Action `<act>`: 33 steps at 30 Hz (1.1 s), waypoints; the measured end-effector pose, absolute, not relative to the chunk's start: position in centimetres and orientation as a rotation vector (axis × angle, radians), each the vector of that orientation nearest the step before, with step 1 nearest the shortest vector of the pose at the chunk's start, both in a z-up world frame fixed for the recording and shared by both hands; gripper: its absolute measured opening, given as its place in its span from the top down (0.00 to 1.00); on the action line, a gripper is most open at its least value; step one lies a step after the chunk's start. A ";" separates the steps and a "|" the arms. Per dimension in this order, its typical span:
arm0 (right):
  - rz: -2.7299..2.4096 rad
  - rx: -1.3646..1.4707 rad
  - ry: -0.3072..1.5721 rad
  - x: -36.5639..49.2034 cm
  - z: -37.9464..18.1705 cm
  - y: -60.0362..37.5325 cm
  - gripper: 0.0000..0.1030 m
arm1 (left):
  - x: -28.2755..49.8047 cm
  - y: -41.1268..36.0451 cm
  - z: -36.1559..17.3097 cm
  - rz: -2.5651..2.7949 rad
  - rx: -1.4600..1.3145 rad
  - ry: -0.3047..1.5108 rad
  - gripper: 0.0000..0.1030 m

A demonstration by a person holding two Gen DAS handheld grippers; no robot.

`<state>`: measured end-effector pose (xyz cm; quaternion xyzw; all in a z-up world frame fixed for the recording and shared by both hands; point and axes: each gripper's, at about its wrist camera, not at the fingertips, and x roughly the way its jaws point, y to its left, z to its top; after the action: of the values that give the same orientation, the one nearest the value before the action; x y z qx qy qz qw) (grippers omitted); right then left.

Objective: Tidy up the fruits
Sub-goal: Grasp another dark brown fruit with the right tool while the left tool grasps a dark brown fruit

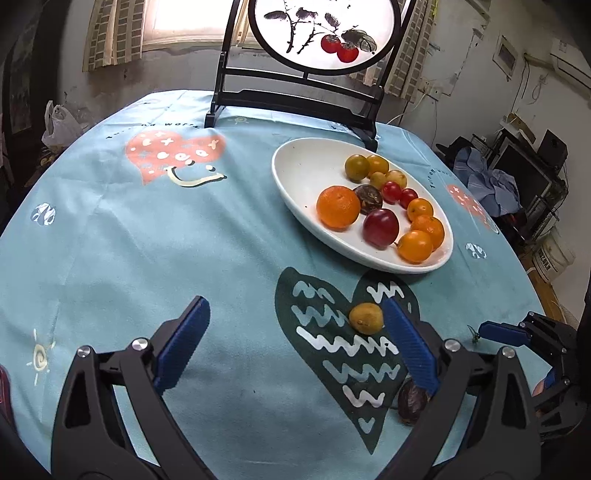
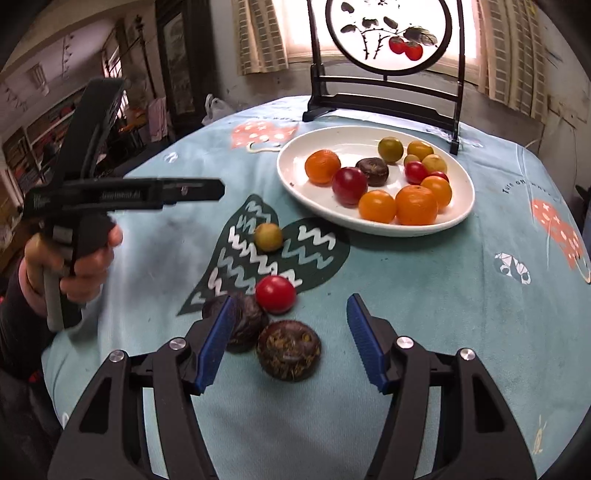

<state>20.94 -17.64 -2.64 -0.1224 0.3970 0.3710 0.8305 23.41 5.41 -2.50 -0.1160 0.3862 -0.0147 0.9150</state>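
A white oval plate (image 1: 295, 173) (image 2: 295, 155) holds several oranges, small tomatoes, a red plum and a dark passion fruit. On the cloth lie a yellow-green fruit (image 1: 365, 318) (image 2: 268, 236), a red tomato (image 2: 275, 294) and two dark passion fruits (image 2: 289, 350) (image 2: 245, 325); one passion fruit shows in the left wrist view (image 1: 412, 402). My left gripper (image 1: 295, 339) is open and empty above the cloth, its right finger beside the yellow-green fruit. My right gripper (image 2: 290, 339) is open and empty, jaws around the nearer passion fruit.
A black stand with a round painted panel (image 1: 321, 33) (image 2: 388, 37) stands at the table's far edge behind the plate. The blue patterned tablecloth (image 1: 147, 240) covers the round table. The left gripper and hand (image 2: 81, 206) hover at the left in the right wrist view.
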 end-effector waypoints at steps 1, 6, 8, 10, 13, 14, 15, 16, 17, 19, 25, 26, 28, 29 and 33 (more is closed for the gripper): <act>0.777 -0.276 0.850 20.8 -2.9 -17.7 0.39 | 23.3 5.4 -2.4 -0.025 -0.232 0.789 0.06; 0.748 -0.315 0.878 20.8 -4.0 -18.3 0.39 | 23.3 5.1 -2.4 -0.015 -0.214 0.786 0.06; 0.765 -0.325 0.877 20.5 -4.1 -18.2 0.39 | 23.4 5.1 -2.5 -0.016 -0.215 0.794 0.06; 0.795 -0.339 0.870 19.9 -4.1 -17.9 0.39 | 23.4 5.1 -2.5 -0.014 -0.210 0.796 0.06; 0.807 -0.373 0.881 19.6 -4.6 -17.1 0.39 | 23.4 5.0 -2.5 -0.011 -0.203 0.792 0.06; 0.800 -0.382 0.891 19.7 -4.9 -16.9 0.39 | 23.4 4.9 -2.5 -0.011 -0.201 0.791 0.06; 0.790 -0.390 0.903 19.8 -5.3 -16.8 0.40 | 23.4 4.9 -2.5 -0.012 -0.198 0.791 0.06; 0.783 -0.392 0.914 19.9 -5.6 -16.7 0.45 | 23.4 4.9 -2.5 -0.011 -0.196 0.791 0.06; 0.778 -0.391 0.921 20.0 -5.7 -16.7 0.48 | 23.3 4.9 -2.5 -0.011 -0.195 0.791 0.06; 0.778 -0.380 0.916 20.1 -5.6 -16.8 0.51 | 23.3 4.9 -2.4 -0.012 -0.196 0.791 0.06; 0.782 -0.379 0.908 20.3 -5.6 -16.8 0.58 | 23.2 4.7 -2.4 -0.012 -0.192 0.790 0.06; 0.773 -0.361 0.903 20.5 -5.4 -17.0 0.58 | 23.2 4.7 -2.4 -0.012 -0.192 0.791 0.06; 0.736 -0.268 0.880 21.5 -4.4 -18.4 0.58 | 23.2 4.7 -2.4 -0.015 -0.194 0.797 0.06; 0.709 -0.201 0.870 22.1 -3.9 -19.5 0.58 | 23.2 4.6 -2.4 -0.023 -0.198 0.802 0.06; 0.569 -0.032 0.865 24.2 -3.2 -22.9 0.58 | 23.1 2.8 -2.8 -0.145 -0.177 0.844 0.06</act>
<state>24.22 -22.92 -3.23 -0.0154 0.4134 0.2718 0.8689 23.12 2.82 -2.80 -0.0857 0.4087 -0.0701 0.9059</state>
